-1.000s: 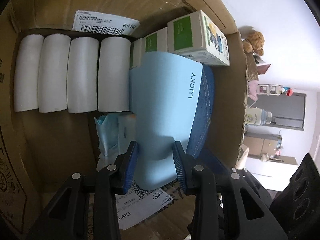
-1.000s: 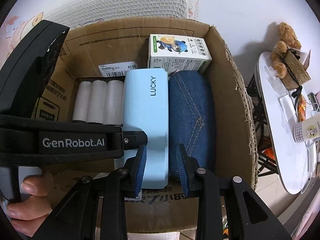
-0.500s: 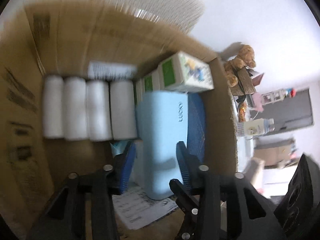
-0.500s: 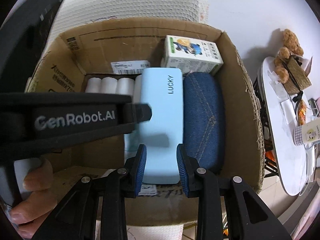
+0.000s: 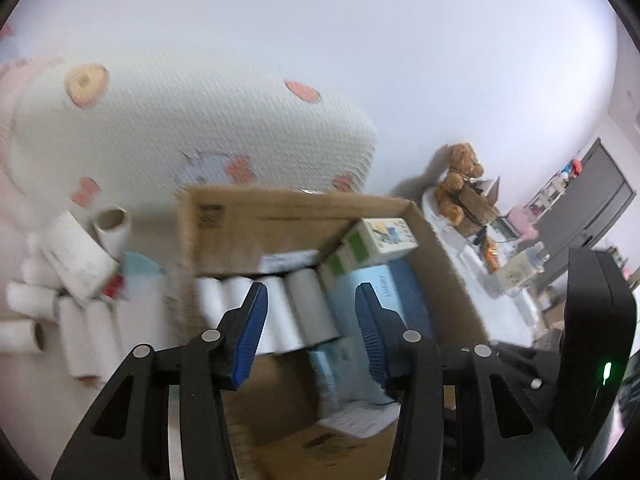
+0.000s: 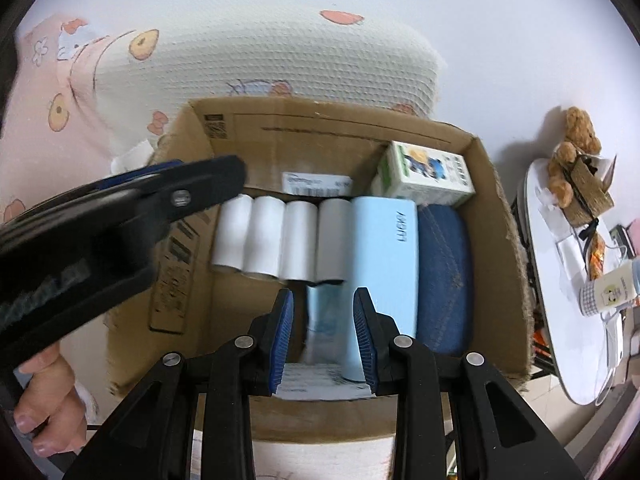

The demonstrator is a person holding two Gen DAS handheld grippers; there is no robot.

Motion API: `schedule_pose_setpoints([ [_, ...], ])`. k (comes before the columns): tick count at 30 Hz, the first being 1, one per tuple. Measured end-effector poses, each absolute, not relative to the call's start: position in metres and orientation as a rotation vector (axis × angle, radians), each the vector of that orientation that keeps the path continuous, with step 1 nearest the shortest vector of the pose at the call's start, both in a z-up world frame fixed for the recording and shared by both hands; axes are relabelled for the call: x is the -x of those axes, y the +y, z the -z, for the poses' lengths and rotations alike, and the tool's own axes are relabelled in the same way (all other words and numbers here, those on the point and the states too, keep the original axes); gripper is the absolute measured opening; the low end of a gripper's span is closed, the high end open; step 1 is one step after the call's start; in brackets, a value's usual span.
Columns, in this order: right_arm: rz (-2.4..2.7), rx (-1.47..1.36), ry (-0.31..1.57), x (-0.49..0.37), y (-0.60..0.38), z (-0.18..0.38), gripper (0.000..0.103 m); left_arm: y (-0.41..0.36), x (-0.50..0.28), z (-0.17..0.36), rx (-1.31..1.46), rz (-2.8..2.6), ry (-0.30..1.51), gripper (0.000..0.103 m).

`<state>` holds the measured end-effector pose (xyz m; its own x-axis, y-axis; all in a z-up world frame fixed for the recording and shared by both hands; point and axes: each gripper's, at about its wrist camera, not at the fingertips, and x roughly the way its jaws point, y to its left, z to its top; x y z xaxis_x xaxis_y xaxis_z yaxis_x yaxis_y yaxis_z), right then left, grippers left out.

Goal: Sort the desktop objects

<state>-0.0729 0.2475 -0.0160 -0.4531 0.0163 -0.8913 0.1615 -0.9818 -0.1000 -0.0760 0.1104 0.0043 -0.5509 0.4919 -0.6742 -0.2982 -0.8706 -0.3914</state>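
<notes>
The left gripper [image 5: 308,322] is up above the box [image 6: 492,216], its jaws opening with nothing between them. The right gripper [image 6: 323,330] hangs over the box too, fingers partly spread and empty. The light blue case [image 6: 384,260] lies inside, between the white rolls [image 6: 280,240] and the denim case [image 6: 444,276].

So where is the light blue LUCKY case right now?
In the right wrist view the light blue LUCKY case lies inside the cardboard box, between the row of white rolls on its left and the denim case on its right.
</notes>
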Motion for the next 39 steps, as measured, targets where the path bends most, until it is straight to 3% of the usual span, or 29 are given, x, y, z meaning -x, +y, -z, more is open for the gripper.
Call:
schedule_pose_setpoints([
  [9,2.645,-1.488,0.056,0.061,0.225,0.001,0.027,0.060,0.057,0.000,1.153,-2.480,-0.305,0.056],
  [12,2.665,-1.495,0.092,0.055,0.220,0.003,0.027,0.052,0.051,0.000,1.141,-2.518,-0.263,0.056],
  [17,2.777,-1.523,0.260,0.046,0.210,-0.002,0.027,0.049,0.038,0.003,1.144,-2.598,-0.045,0.057],
  [27,2.871,-1.340,0.774,0.014,0.166,-0.018,0.027,0.048,0.015,-0.010,1.117,-2.503,-0.024,0.057],
  [32,2.857,-1.326,0.831,0.009,0.159,-0.016,0.027,0.063,0.006,-0.011,1.108,-2.523,0.151,0.057],
  [39,2.839,-1.360,0.797,0.008,0.165,-0.013,0.027,0.059,0.009,-0.013,1.114,-2.541,0.092,0.057],
])
